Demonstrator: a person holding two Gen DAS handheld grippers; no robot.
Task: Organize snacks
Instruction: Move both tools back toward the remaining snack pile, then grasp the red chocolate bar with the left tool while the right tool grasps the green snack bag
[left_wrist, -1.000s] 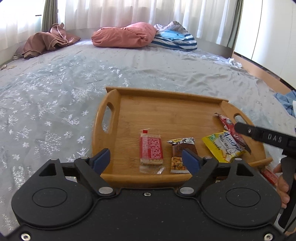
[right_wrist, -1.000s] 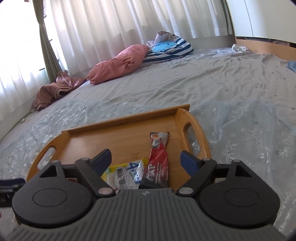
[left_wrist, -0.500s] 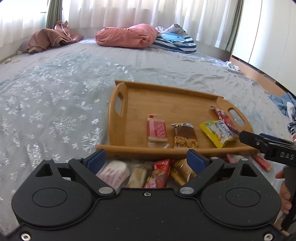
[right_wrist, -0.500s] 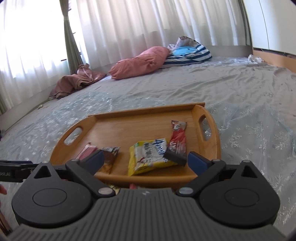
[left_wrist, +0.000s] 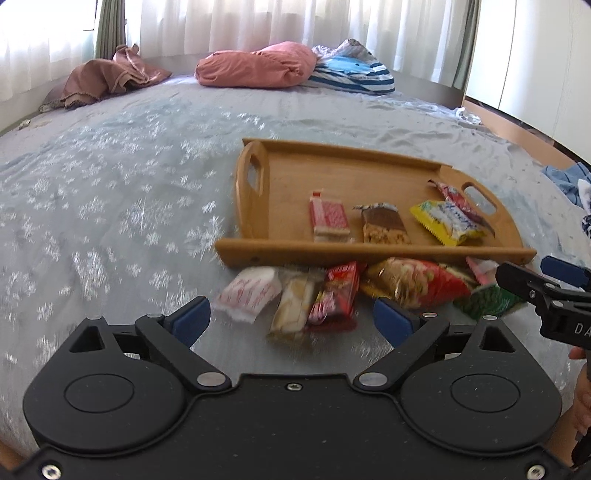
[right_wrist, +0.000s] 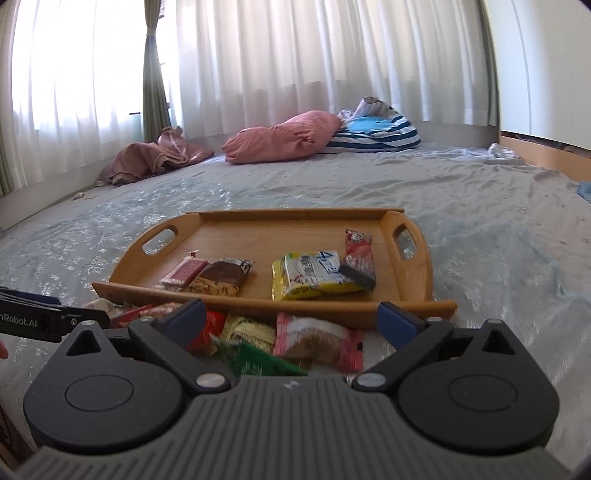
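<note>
Both the left gripper (left_wrist: 291, 319) and the right gripper (right_wrist: 291, 319) hang spread and empty over the loose snacks (left_wrist: 314, 295) on the bed (left_wrist: 110, 221), just near of the wooden tray (left_wrist: 369, 253), their long axes pointing toward it.

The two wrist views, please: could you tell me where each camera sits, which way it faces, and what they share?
Left wrist view: sits on the left tongs, looks forward and down across the bed at loose snack packets before the wooden tray; open blue fingertips show, the right tongs at the right edge.
Right wrist view: sits on the right tongs, faces the tray more level; open fingertips show, left tongs at the left edge.
Shared: tray, yellow packet, pink pillow.
</note>
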